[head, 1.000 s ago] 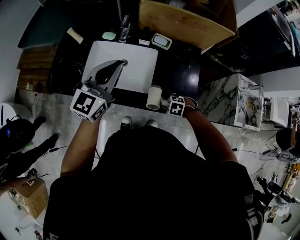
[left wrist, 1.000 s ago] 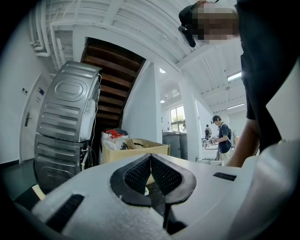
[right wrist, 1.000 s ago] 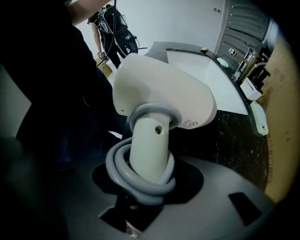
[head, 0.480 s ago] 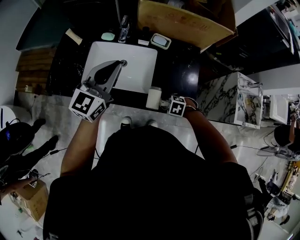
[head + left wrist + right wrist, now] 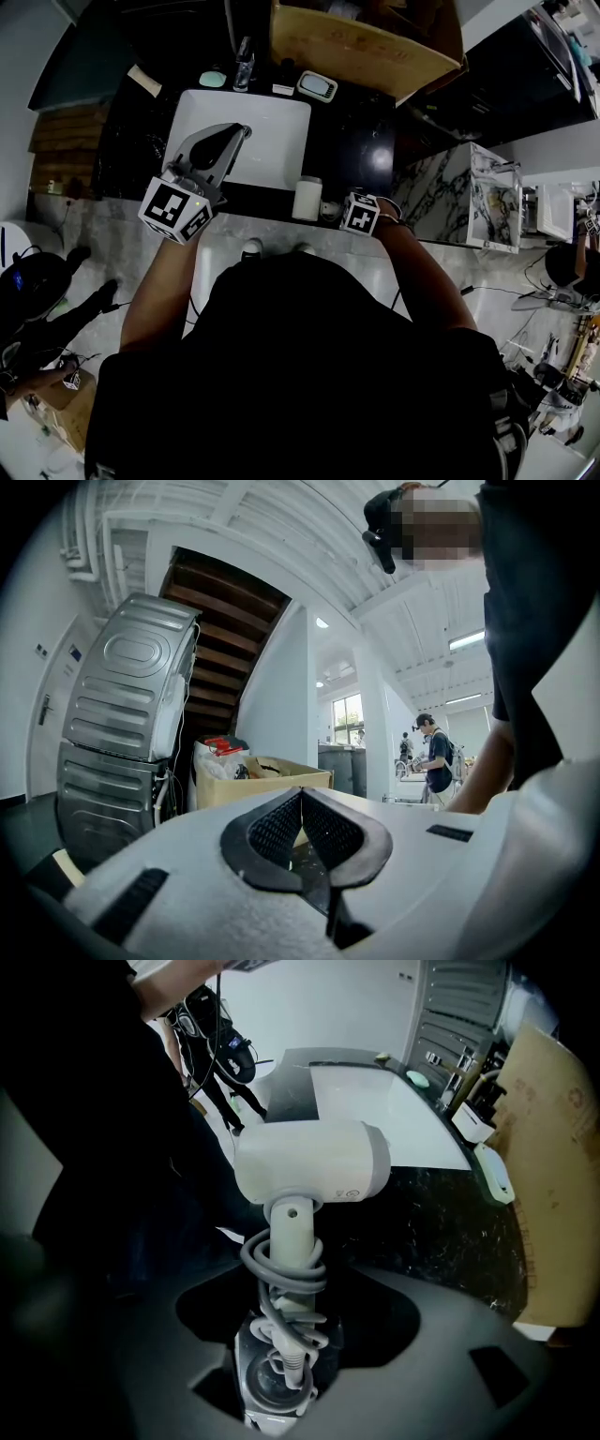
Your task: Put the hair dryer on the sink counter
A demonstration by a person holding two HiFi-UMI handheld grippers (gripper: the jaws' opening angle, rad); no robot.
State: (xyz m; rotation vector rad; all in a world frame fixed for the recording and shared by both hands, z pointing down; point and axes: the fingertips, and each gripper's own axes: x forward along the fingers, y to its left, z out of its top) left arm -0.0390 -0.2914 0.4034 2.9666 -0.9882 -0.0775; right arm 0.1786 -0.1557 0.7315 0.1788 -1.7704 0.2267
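Note:
The white hair dryer [image 5: 307,198] rests on the black sink counter [image 5: 361,141] near its front edge, just right of the basin. In the right gripper view the hair dryer [image 5: 314,1162] points its handle, with the grey cord [image 5: 284,1274] wound round it, toward the camera. My right gripper [image 5: 295,1299] is opening; the handle lies between the jaws with a gap on each side, and no pad presses on it. In the head view the right gripper [image 5: 333,208] sits right of the dryer. My left gripper [image 5: 242,131] hovers over the basin, shut and empty; its tips [image 5: 302,791] meet.
The white sink basin [image 5: 253,131] has a faucet [image 5: 244,56] behind it, with a green soap [image 5: 213,79] and a soap dish [image 5: 319,86] alongside. A cardboard box [image 5: 366,42] stands at the back right. A marble cabinet [image 5: 450,202] is to the right.
The right gripper's marker cube has drawn slightly to the right, away from the hair dryer, which stays where it was. The left gripper has not moved.

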